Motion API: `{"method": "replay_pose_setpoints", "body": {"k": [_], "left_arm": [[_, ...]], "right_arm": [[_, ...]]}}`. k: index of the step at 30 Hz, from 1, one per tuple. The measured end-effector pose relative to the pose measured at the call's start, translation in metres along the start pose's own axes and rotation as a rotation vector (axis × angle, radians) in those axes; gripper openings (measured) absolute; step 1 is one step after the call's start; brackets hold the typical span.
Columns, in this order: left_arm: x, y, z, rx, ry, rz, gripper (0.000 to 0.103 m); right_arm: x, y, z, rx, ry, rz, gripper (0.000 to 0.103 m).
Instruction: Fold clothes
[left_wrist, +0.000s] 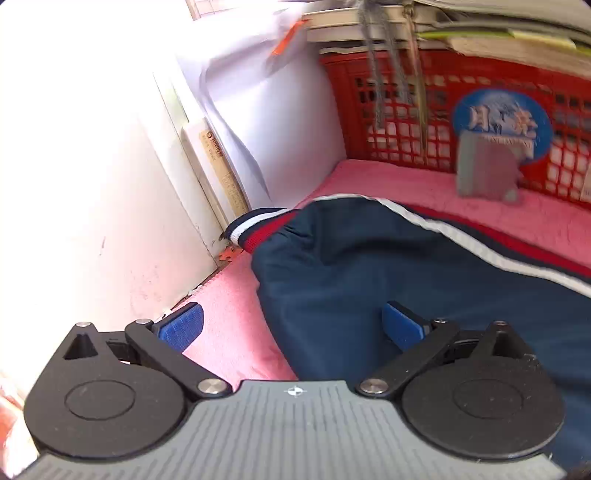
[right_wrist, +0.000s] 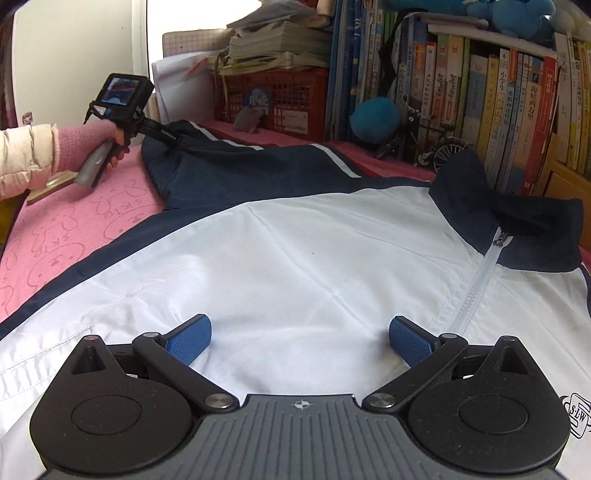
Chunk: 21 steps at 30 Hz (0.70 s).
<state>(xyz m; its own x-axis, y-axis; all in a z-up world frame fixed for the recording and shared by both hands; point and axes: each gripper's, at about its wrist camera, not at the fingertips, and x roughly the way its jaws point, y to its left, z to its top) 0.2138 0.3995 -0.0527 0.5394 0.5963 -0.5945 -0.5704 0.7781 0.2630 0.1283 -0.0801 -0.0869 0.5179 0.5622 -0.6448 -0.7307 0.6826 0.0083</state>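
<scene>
I see the jacket (right_wrist: 295, 236) spread flat on the cloth-covered table (right_wrist: 74, 229), its collar (right_wrist: 517, 218) to the right and its zipper (right_wrist: 476, 284) running down from there. One sleeve (right_wrist: 229, 162) stretches away to the far left, and its cuff (left_wrist: 255, 225) ends close to the wall (left_wrist: 92, 184). My right gripper (right_wrist: 300, 338) hovers over the chest panel, jaws apart. My left gripper (left_wrist: 291, 326) sits at the sleeve's near edge, one finger over the cloth, the other over the sleeve. Behind the jacket a crate (right_wrist: 280, 99) stands against the back, papers (right_wrist: 277, 44) stacked on it. Right of the crate stand books (right_wrist: 480, 103), with a small bicycle model (right_wrist: 428, 140) before them.
</scene>
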Motion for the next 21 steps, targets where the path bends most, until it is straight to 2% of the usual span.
{"method": "replay_pose_setpoints", "body": {"k": [2, 6, 9, 11, 13, 14, 15, 16, 17, 19, 21], "left_arm": [[0.016, 0.017, 0.008, -0.064, 0.028, 0.056, 0.103], [0.035, 0.017, 0.01, -0.098, 0.033, 0.056, 0.103], [0.051, 0.017, 0.02, -0.126, 0.058, 0.281, 0.103], [0.055, 0.019, 0.025, -0.111, 0.069, 0.386, 0.103], [0.04, 0.011, 0.027, -0.088, 0.006, 0.368, 0.09], [0.026, 0.002, 0.026, -0.062, -0.064, 0.325, 0.086], [0.009, -0.009, 0.024, -0.029, -0.147, 0.249, 0.086], [-0.012, -0.023, 0.021, 0.015, -0.236, 0.133, 0.087], [-0.031, -0.035, 0.017, 0.06, -0.29, 0.008, 0.089], [-0.062, -0.063, 0.01, 0.124, -0.321, -0.265, 0.092], [-0.083, -0.093, 0.004, 0.162, -0.284, -0.512, 0.092]], "right_arm": [[0.0, 0.0, 0.0, 0.001, 0.0, 0.0, 0.103], [-0.001, 0.0, -0.001, 0.001, 0.0, 0.0, 0.103], [-0.001, -0.001, -0.001, 0.002, 0.001, 0.001, 0.103], [-0.001, -0.002, -0.001, 0.002, 0.001, 0.002, 0.103], [-0.001, -0.002, -0.001, 0.003, 0.001, 0.002, 0.103], [0.0, -0.002, -0.001, 0.003, 0.001, 0.001, 0.103], [0.0, -0.002, -0.001, 0.003, 0.001, 0.001, 0.103], [0.0, -0.002, -0.001, 0.003, 0.001, 0.001, 0.103], [0.0, -0.002, -0.001, 0.003, 0.001, 0.001, 0.103], [0.0, -0.002, -0.001, 0.003, 0.001, 0.001, 0.103], [0.0, -0.002, -0.001, 0.003, 0.001, 0.0, 0.103]]}}
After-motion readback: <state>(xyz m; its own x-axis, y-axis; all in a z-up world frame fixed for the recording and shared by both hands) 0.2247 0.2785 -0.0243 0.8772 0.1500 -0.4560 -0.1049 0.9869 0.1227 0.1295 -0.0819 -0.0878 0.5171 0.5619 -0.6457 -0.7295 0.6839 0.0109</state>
